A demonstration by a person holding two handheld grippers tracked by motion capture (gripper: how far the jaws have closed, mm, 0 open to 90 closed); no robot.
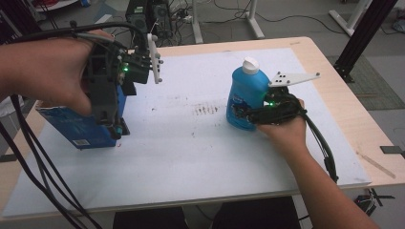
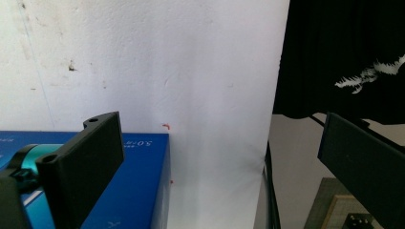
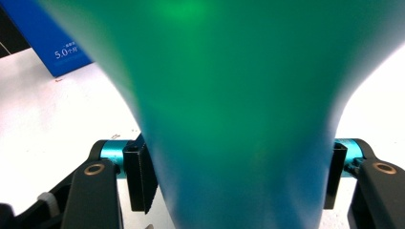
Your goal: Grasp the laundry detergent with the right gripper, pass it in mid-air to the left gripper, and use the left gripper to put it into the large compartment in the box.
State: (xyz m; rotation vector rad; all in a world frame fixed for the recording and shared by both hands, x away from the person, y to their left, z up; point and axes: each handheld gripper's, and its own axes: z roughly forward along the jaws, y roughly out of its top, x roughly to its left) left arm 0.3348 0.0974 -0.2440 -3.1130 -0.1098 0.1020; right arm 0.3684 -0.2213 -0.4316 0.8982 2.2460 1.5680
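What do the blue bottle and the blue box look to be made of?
Blue bottle: likely plastic, smooth and slightly glossy, with a moulded waist and a white cap.
Blue box: probably printed cardboard, with flat faces, sharp edges, white print and a barcode; semi-matte.

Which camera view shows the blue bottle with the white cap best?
The high view: the whole blue bottle stands upright on the table, the right gripper closed on its lower body. The right gripper view gives a blurred close-up of its body between the jaws.
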